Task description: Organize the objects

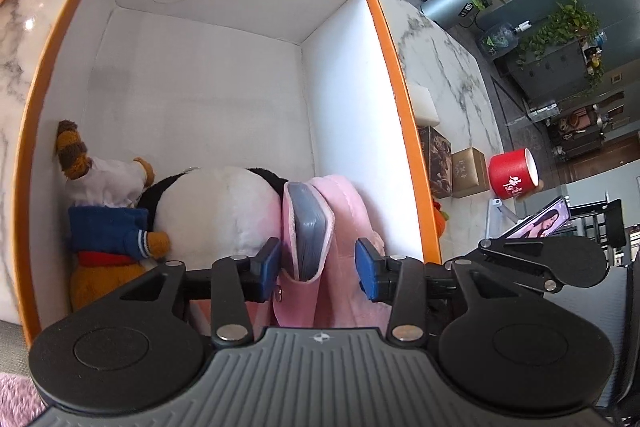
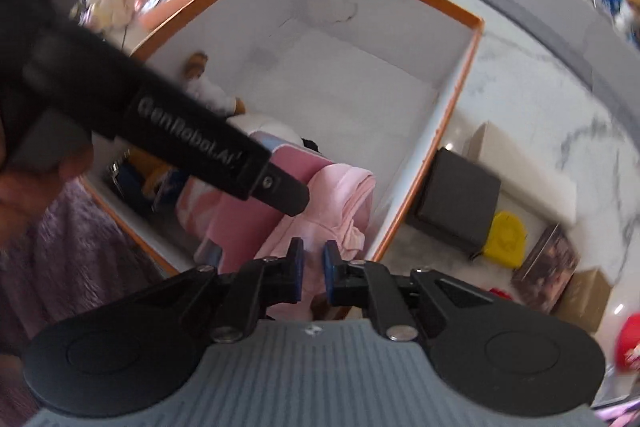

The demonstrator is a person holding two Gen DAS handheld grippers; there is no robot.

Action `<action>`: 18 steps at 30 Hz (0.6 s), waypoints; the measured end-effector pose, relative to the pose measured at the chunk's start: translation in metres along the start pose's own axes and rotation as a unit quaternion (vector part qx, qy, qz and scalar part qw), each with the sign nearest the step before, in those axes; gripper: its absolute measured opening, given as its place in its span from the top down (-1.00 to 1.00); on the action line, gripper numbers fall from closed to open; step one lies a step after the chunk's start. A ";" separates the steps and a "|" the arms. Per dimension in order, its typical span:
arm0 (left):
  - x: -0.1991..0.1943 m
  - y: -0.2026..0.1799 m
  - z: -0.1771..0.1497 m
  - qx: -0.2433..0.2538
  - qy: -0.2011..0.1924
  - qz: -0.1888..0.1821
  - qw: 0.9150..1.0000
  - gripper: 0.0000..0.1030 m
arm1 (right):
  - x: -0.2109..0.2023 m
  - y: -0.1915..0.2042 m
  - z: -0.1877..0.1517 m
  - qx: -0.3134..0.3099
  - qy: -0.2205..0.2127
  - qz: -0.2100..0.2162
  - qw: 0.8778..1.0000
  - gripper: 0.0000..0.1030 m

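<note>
The big orange-rimmed cardboard box w/ white inside (image 1: 224, 99) is the landmark. It sits on the white grey-veined marble top (image 1: 448, 75), and most of its floor is bare, so things are being packed tight into the near end to save room.

In the box's near-left corner a round white-and-black plush toy (image 1: 216, 203) is wedged against a brown plush bear in a blue-and-white sailor top (image 1: 108, 227); both are pushed to the wall, prob. so they stay put.

In the box's near-right corner a pale pink fleece garment (image 2: 336, 195) is draped against the wall. A pink slipper w/ a grey ribbed sole (image 1: 308, 227) is stood on edge beside it, sole up, in the gap next to the plush.

Left gripper (image 1: 318, 267): fingers apart, straddling the slipper w/o pressing it, so it reads as released.

Right gripper (image 2: 313, 267): blue pads nearly together just above the pink fleece; whether a fold is pinched can't be told (blurred).

Outside the box's right wall are left a dark grey box (image 2: 456, 207), a yellow thing (image 2: 506, 237) and a red cup (image 1: 514, 175), apparently not yet sorted.
</note>
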State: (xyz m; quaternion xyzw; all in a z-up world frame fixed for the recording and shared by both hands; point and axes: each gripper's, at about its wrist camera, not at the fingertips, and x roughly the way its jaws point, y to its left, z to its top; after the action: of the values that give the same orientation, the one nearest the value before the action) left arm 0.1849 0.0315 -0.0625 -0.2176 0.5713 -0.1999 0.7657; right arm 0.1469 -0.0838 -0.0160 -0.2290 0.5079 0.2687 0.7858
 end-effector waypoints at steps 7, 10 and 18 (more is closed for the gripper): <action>-0.014 -0.010 -0.009 0.032 -0.013 0.016 0.999 -0.08 | -0.001 -0.006 -0.003 0.009 -0.007 0.008 1.000 0.80; -0.015 -0.016 -0.017 0.069 -0.006 0.042 0.997 0.41 | -0.002 -0.009 -0.004 0.018 -0.012 0.013 1.000 0.80; -0.007 -0.012 -0.023 0.069 -0.024 0.040 0.997 0.61 | -0.004 -0.008 -0.008 0.017 -0.028 0.023 0.999 0.81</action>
State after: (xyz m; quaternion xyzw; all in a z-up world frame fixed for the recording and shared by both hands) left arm 0.1603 0.0232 -0.0556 -0.1464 0.5460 -0.2030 0.7995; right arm 0.1455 -0.0956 -0.0147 -0.1958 0.4951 0.2847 0.7972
